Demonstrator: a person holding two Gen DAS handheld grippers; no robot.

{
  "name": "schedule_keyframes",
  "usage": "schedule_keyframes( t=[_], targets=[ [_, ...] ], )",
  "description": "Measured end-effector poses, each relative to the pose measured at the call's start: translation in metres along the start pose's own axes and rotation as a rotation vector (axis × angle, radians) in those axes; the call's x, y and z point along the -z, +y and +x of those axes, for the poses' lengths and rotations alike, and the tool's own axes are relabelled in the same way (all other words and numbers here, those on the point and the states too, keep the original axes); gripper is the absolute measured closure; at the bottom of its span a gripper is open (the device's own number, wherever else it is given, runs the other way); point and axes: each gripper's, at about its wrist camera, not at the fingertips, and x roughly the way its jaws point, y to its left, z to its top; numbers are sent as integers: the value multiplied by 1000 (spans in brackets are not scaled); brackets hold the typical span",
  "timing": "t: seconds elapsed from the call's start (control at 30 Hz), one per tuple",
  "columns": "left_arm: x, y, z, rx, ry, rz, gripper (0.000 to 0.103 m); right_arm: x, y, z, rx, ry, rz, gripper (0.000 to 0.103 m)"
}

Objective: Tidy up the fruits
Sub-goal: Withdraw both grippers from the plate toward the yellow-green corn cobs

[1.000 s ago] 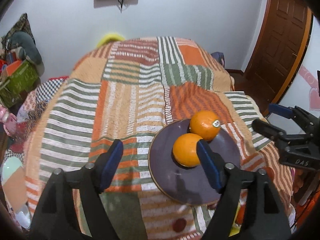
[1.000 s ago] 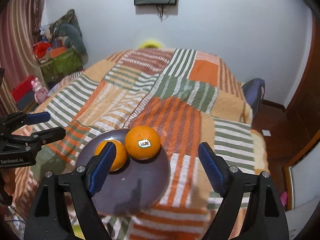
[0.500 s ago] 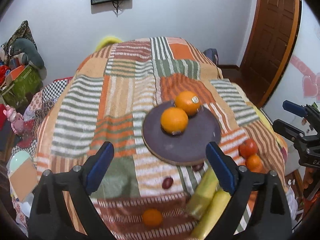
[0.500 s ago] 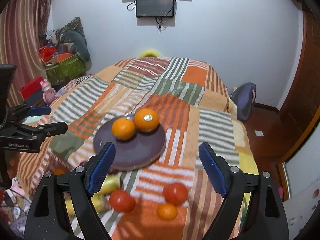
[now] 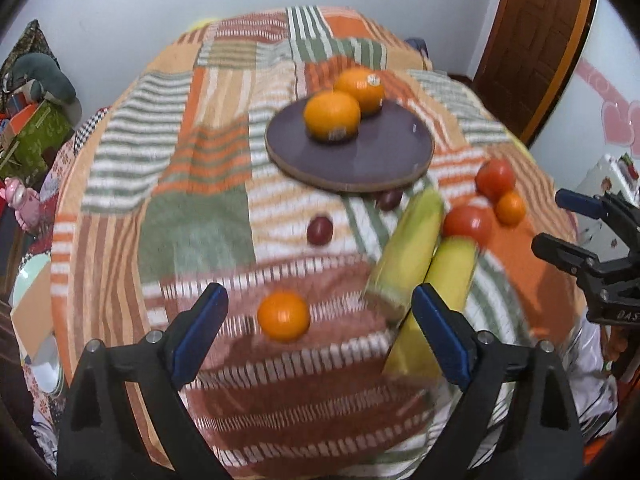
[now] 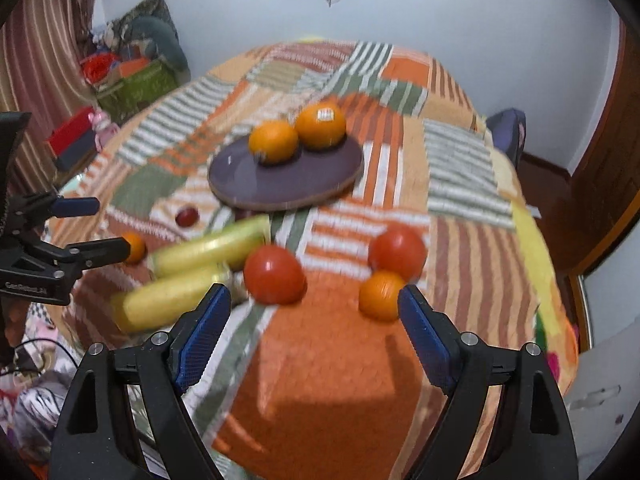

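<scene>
Between the wide-apart, empty fingers of the left gripper (image 5: 320,332) lies a small orange (image 5: 283,315), with two corn cobs (image 5: 408,252) just beside the right finger and the plate (image 5: 316,156) holding two oranges (image 5: 332,115) well beyond the tips. Ahead of the right gripper (image 6: 314,330), whose fingers also stand apart on nothing, a tomato (image 6: 274,274) sits between the fingertips and a second small orange (image 6: 380,295) just beside the right one. Judged from this layout, centre the left fingers on the small orange, keep them clear of the corn, and close gently.
</scene>
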Motion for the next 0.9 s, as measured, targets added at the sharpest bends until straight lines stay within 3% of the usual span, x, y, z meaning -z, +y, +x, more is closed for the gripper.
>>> schedule_keyframes(
  t=[0.27, 0.5, 0.73, 0.9],
  targets=[
    [21, 5, 19, -36, 47, 29, 9, 17, 16, 23, -48, 83, 1, 20],
    [27, 12, 22, 12, 47, 34, 8, 23, 28, 35, -72, 115, -14, 18],
    [22, 6, 31, -66, 52, 135, 7, 24, 34, 37, -61, 106, -24, 10],
    [20, 4, 31, -8, 58, 128, 7, 21, 32, 39, -67, 106, -14, 10]
  ],
)
